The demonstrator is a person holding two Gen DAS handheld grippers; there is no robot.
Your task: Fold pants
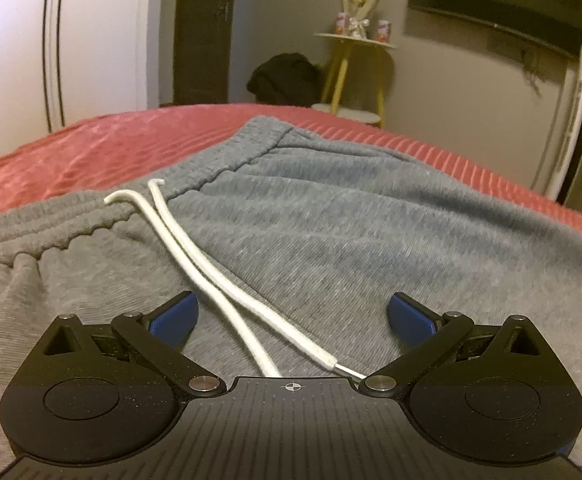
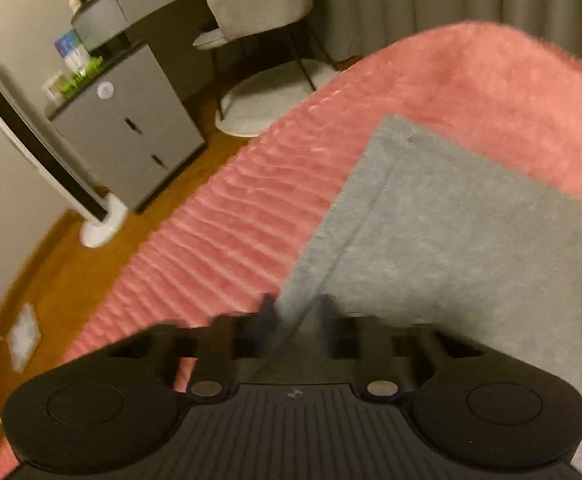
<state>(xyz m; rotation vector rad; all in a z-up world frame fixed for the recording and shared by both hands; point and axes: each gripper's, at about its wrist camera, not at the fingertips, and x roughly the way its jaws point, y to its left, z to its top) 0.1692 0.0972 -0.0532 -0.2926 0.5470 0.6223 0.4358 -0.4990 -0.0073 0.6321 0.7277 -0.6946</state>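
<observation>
The grey pants [image 1: 331, 232] lie flat on the red bedspread [image 1: 91, 148] — soft, limp knit, best taken at an edge. Our left gripper [image 1: 293, 320] hovers spread over the drawstrings [image 1: 195, 248]; our right gripper [image 2: 297, 320] pinches the pants' edge.

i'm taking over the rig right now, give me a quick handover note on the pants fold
Left gripper: open, low over the grey knit sweatpants near the ribbed waistband; the white drawstring cords lie between its fingers, nothing gripped.
Right gripper: shut on the grey fabric edge of the pants; the view is motion-blurred.
Pants lie on the pink ribbed bedspread.
Done: no finished fold visible from the waist end.
Left: complete the fold, flatten it.
</observation>
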